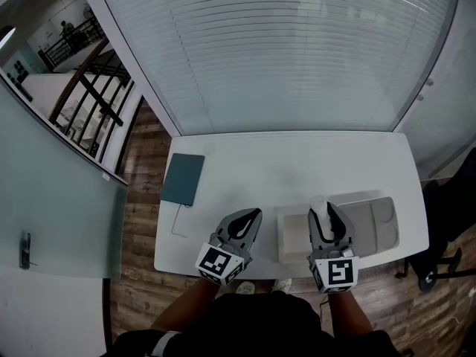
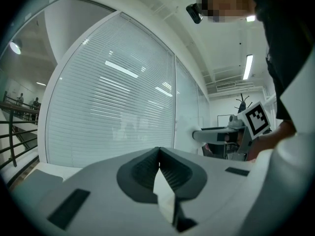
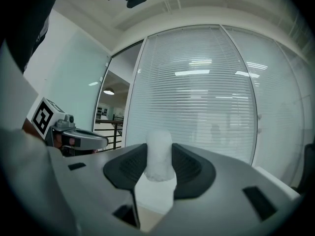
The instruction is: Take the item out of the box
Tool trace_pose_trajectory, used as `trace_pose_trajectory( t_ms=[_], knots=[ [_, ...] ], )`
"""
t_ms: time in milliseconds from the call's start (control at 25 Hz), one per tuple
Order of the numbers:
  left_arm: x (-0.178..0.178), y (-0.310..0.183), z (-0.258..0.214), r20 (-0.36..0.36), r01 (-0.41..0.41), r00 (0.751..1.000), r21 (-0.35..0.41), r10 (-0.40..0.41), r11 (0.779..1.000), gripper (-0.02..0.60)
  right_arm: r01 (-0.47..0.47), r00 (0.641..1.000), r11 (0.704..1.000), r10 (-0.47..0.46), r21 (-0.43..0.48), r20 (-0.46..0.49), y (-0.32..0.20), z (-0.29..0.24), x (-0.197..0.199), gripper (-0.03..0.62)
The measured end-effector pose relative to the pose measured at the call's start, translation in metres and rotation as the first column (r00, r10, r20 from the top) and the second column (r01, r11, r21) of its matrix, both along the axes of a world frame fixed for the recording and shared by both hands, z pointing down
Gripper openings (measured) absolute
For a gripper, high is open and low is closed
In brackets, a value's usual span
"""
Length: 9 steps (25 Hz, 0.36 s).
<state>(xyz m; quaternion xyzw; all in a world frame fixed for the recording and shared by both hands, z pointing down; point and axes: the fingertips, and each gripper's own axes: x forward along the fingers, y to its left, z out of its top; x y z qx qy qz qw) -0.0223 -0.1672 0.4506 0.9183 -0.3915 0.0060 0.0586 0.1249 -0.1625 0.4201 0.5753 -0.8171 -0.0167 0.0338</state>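
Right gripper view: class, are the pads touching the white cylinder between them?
Touching. The right gripper view shows the right gripper with both pads pressed on the white cylinder, no gap.

table (image 1: 282, 158) — white | on it: teal pad (image 1: 183, 178), open box (image 1: 294, 238)

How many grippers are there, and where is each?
2. The left gripper hangs over the table's near edge, shut and empty; the right gripper is over the box, clamping a white item.

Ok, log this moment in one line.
left hand-held gripper: shut, empty; right hand-held gripper: shut on white item; box: on table
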Motion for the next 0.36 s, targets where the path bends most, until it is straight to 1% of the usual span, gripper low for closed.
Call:
trace_pose_trajectory(
  t_ms=[160,360],
  knots=[
    [0.0043,0.0034,-0.001,0.002,-0.014,1.0,0.004,0.014,1.0,0.011,-0.006,1.0,1.0,0.006,0.005,0.006,0.0047,-0.0048,0.0019,0.16],
    [-0.0013,0.0081,-0.0023,-0.002,0.003,1.0,0.001,-0.003,1.0,0.011,-0.01,1.0,1.0,0.011,-0.023,0.016,0.0066,0.002,0.0035,0.158]
  ],
)
